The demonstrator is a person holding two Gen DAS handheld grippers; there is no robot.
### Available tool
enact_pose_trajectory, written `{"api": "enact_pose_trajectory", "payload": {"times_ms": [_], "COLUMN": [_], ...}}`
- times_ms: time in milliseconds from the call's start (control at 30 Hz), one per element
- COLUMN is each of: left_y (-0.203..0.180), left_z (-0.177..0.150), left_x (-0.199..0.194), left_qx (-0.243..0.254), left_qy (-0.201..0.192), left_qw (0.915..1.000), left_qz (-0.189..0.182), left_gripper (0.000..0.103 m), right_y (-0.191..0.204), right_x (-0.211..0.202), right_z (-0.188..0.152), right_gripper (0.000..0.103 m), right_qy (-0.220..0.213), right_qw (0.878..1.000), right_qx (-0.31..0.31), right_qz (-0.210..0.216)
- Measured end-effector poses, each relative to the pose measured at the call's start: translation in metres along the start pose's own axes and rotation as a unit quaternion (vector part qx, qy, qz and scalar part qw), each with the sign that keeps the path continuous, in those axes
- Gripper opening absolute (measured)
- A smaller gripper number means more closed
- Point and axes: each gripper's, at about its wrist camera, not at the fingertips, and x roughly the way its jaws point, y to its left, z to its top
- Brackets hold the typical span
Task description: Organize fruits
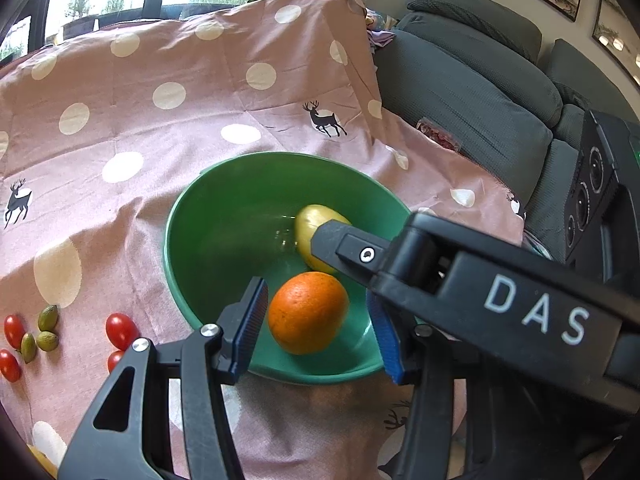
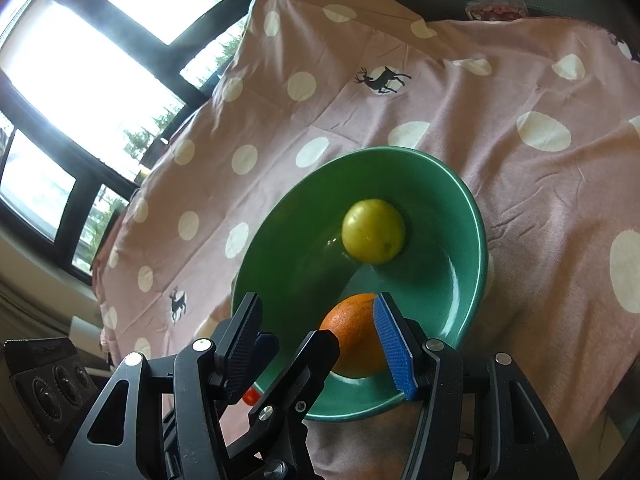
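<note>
**Two fruits in the green bowl, both grippers hovering over it**

Two fruits sit in the green bowl [image 1: 208, 240]: an orange [image 1: 307, 313] at the near side & a yellow-green fruit [image 1: 310, 224] further in, close to each other. We can't tell whether they touch. The bowl rests on a surface draped w/ a pink cloth [image 1: 160, 120] printed w/ cream dots & dark deer.

In the left wrist view, our left gripper [image 1: 318, 326] is over the bowl's near rim w/ its blue pads apart on either side of the orange; gaps show on both sides, so it grips nothing. The right gripper [image 1: 332, 248] reaches in from the right, its black finger crossing in front of the yellow-green fruit.

In the right wrist view, the right gripper [image 2: 320, 340] stands apart too, nothing pinched. The orange [image 2: 354, 340] lies just behind its blue pad, partly hidden; the yellow-green fruit [image 2: 374, 230] lies free near the bowl's middle.

Left of the bowl, on the cloth, lie several cherry tomatoes [image 1: 121, 330] & three small green fruits [image 1: 47, 318], loosely grouped, apart from the bowl. A grey sofa [image 1: 472, 92] stands behind the surface at the right.
</note>
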Motion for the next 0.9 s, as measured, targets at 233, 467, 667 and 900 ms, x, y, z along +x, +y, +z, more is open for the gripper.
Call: {"api": "enact_pose_trajectory", "payload": {"times_ms": [233,467,667,900], "left_y": [0.004,0.017,0.035,0.061], "left_z": [-0.003,-0.008,-0.014,-0.024], "left_x": [-0.010,-0.036,-0.069,-0.106], "left_qx": [-0.008,-0.035,-0.064,-0.089], "left_qy": [-0.005,-0.031,-0.063,-0.087], "left_qw": [1.0000,0.9989,0.9942,0.9835], "left_qz": [0.001,0.008,0.060,0.131], "left_gripper": [0.053,0.065,0.077,0.083], "right_y": [0.003,0.006,0.017,0.040], "right_x": [-0.003,-0.010,-0.015,-0.020], "right_z": [-0.001,-0.004,-0.008,-0.021], "right_gripper": [0.060,0.060,0.060,0.063], "right_qy": [-0.006,-0.020,-0.033,-0.041], "right_qw": [1.000,1.000,0.999,0.997], "right_qx": [-0.005,-0.012,-0.026,-0.059], "right_qz": [-0.010,-0.018,-0.031,-0.020]}}
